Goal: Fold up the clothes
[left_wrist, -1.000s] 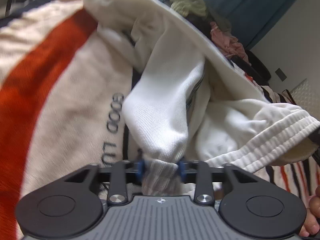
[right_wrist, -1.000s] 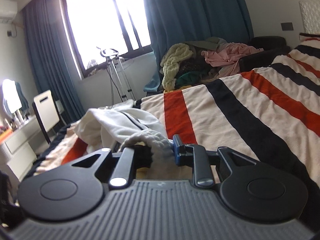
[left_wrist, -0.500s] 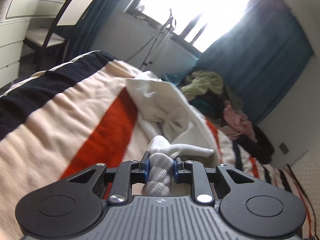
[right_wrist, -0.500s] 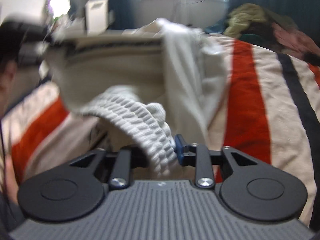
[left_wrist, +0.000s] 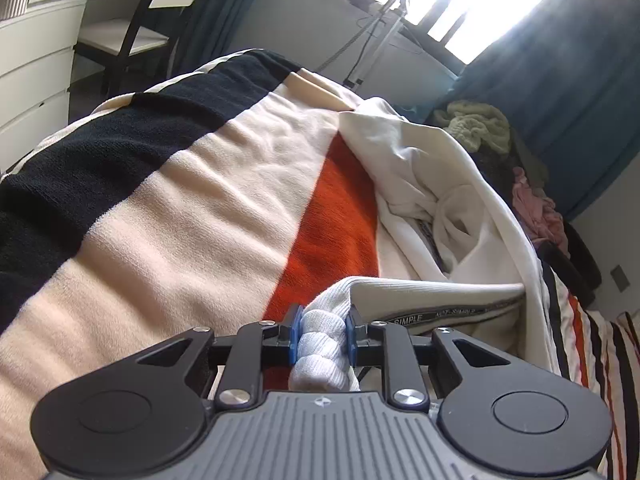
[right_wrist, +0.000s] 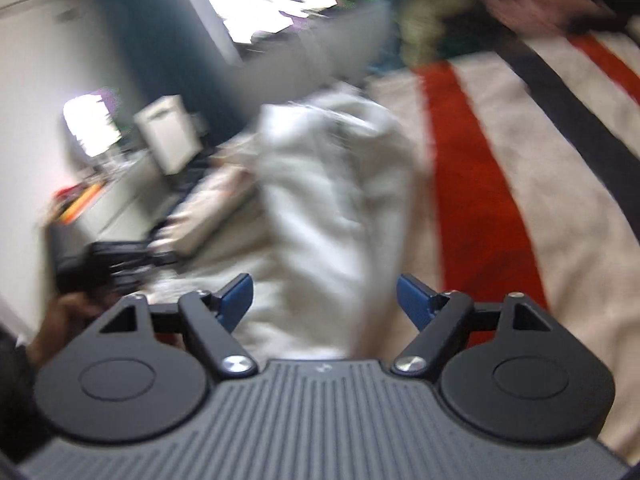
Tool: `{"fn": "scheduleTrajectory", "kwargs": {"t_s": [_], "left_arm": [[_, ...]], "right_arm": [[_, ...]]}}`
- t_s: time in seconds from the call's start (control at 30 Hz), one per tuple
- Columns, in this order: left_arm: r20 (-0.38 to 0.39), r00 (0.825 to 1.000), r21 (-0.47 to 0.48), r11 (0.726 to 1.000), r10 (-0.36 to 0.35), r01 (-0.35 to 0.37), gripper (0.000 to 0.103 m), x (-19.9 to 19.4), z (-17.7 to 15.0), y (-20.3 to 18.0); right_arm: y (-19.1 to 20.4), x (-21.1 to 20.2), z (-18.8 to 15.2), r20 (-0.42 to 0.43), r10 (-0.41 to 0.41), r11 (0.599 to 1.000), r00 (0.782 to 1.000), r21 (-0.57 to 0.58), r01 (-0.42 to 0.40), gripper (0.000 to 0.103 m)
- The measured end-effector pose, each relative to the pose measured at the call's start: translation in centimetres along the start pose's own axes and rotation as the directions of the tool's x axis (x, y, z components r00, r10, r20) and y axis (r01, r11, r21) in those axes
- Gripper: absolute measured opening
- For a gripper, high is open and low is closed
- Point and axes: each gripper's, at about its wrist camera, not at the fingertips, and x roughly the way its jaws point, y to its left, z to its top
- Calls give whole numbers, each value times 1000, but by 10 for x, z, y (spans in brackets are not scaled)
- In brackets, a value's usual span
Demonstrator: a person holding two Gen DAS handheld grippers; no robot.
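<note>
Striped blanket (left_wrist: 208, 200) on the bed is the work surface. Left gripper (left_wrist: 321, 334) clamps a bunched ribbed edge of the white garment (left_wrist: 460, 216); from there the cloth runs forward and right, crumpled on the blanket. Right gripper (right_wrist: 325, 300): jaws wide apart, holding nothing, view motion-blurred, garment directly ahead and beneath. Judgement: the right needs a fresh grip before a fold; the left is nearer.

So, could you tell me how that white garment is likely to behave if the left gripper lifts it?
Probably floppy: the white garment lies crumpled. Its ribbed cuff bunches between the left gripper pads, so grip seems secure. The rest would likely drag.
</note>
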Motion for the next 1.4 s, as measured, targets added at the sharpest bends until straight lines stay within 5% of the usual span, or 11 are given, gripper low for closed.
{"fn": "scheduleTrajectory", "kwargs": {"t_s": [0.17, 0.37, 0.6, 0.77, 0.93, 1.03, 1.13, 1.2, 1.27, 1.4], "left_arm": [[60, 998, -16, 999, -29, 30, 23, -5, 2, -2], [145, 984, -44, 993, -106, 114, 22, -28, 9, -8], [106, 992, -73, 995, -63, 71, 23, -24, 6, 3], [79, 993, -53, 994, -89, 93, 25, -25, 3, 3], [33, 996, -61, 995, -83, 85, 29, -20, -2, 7], [5, 996, -73, 993, -93, 93, 46, -15, -4, 13], [-27, 994, -79, 992, -106, 103, 52, -11, -8, 16], [-49, 991, -64, 990, -125, 122, 64, -10, -10, 15], [-77, 986, -33, 989, -149, 147, 73, -9, -12, 9], [-76, 987, 36, 989, -139, 142, 74, -11, -17, -4]], "right_arm": [[-33, 46, -12, -187, 42, 975, 981, 223, 1, 82], [10, 73, -21, -219, 45, 998, 975, -25, -52, 82], [26, 38, -19, -129, 115, 989, 985, -79, -126, 22], [31, 21, -8, -53, 137, 987, 989, -73, -141, 22], [26, 37, -10, -129, 76, 997, 989, -18, -79, 23], [17, 38, -7, -155, 91, 995, 984, 44, -85, 24], [10, 37, -9, -173, 113, 988, 978, 124, -93, 33], [4, 39, -13, -190, 132, 979, 973, 178, -98, 55], [-1, 40, -18, -199, 153, 965, 968, 241, -103, 56], [-8, 42, -22, -201, 187, 936, 962, 333, -112, 56]]}}
